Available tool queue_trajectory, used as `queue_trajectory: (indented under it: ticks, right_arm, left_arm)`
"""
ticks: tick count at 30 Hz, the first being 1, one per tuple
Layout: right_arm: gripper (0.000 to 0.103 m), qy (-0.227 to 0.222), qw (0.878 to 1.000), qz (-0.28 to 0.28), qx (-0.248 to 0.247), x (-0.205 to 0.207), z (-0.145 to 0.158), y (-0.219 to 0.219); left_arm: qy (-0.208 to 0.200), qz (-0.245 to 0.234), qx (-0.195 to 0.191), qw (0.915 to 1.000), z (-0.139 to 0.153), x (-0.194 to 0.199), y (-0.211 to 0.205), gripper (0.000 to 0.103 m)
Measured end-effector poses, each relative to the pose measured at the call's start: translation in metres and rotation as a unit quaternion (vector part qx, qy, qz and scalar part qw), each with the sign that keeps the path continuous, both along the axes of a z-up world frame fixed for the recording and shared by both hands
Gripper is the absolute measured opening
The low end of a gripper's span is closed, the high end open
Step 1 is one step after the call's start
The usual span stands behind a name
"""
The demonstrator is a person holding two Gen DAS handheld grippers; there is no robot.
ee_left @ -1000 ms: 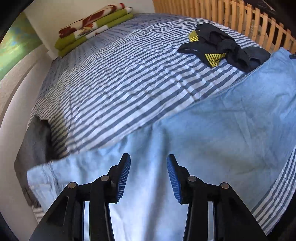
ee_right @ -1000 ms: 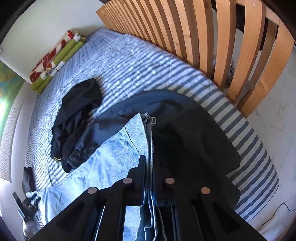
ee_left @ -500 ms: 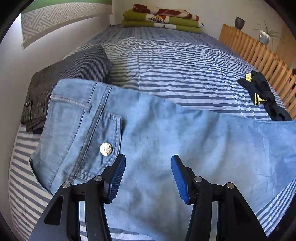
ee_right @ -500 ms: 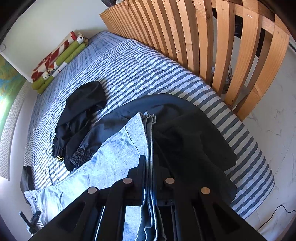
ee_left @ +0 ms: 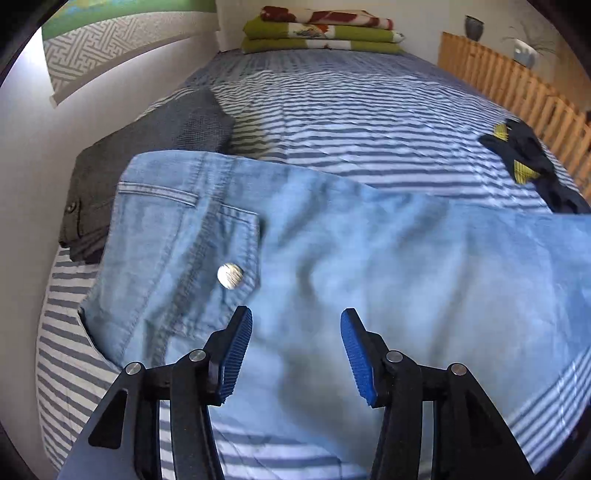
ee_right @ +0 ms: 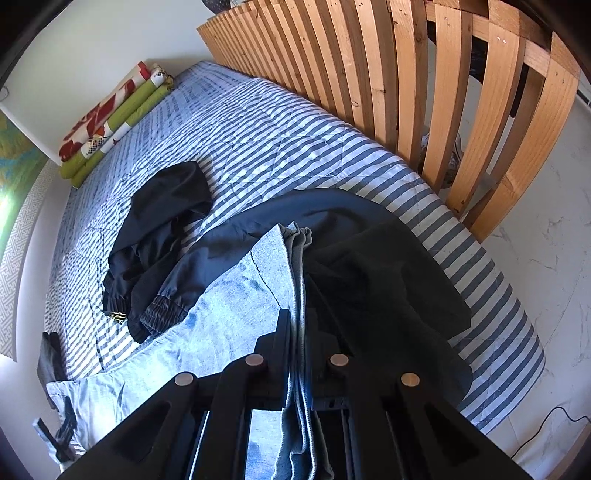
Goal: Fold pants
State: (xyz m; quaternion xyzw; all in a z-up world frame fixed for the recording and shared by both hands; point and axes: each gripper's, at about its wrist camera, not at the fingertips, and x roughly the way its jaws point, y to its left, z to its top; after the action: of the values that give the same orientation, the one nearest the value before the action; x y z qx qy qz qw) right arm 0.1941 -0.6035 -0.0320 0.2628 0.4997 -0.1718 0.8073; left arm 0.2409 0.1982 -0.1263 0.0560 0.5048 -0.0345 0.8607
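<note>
L gripper [ee_left: 296, 350]: swung over from mid-leg to waist end of jeans [ee_left: 332, 266], jaws just been opening, now half-wide, nothing between, button [ee_left: 230, 276] just ahead-left | R gripper [ee_right: 300, 332]: clamped on hem end, unmoved | jeans flat on striped bed [ee_left: 351, 122] | next prob: grab waist, fold to hems.

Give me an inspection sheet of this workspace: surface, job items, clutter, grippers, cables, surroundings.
Surface: striped bed cover.
Job's things: light blue jeans spread across the bed, button up.
Clutter: dark clothes; folded grey pants; folded blankets at the far end.
Grippers: left gripper open above the jeans; right gripper shut on the jeans' hem.
Cables: black cable on the floor.
Surroundings: wooden slat rail; white walls.
</note>
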Motion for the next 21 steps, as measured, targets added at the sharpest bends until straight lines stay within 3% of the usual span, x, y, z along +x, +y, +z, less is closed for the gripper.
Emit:
queue_trajectory:
  ticks: [4,8,11,14,16,19,21]
  right_arm:
    - [0.006,-0.007,1.0,0.007,0.009,0.001,-0.003,0.003]
    - [0.006,-0.015,0.999,0.022,0.02,-0.002,0.0,0.007]
    - [0.006,-0.028,0.998,0.043,0.026,-0.005,0.012,0.01]
    - [0.005,-0.028,0.998,0.05,0.028,-0.004,0.013,0.008]
    - [0.005,-0.023,0.998,0.052,0.034,-0.003,0.01,0.006]
    - [0.005,-0.021,0.998,0.051,0.044,-0.002,0.004,0.001]
    - [0.005,-0.024,0.997,0.055,0.046,-0.005,0.001,-0.001]
  left_arm:
    - [0.049,-0.01,0.063,0.9968,-0.039,-0.024,-0.012,0.055]
    - [-0.001,0.011,0.046,0.9989,-0.004,-0.033,-0.033,0.052]
    - [-0.056,-0.068,0.017,0.9959,0.036,-0.051,-0.102,0.055]
    - [-0.083,-0.187,-0.028,0.9785,0.054,-0.056,-0.195,0.062]
    - [-0.055,-0.237,-0.077,0.967,0.045,-0.045,-0.245,0.062]
    - [-0.011,-0.249,-0.101,0.9632,0.011,-0.015,-0.297,0.062]
    - [0.047,-0.25,-0.106,0.9612,-0.021,-0.003,-0.321,0.06]
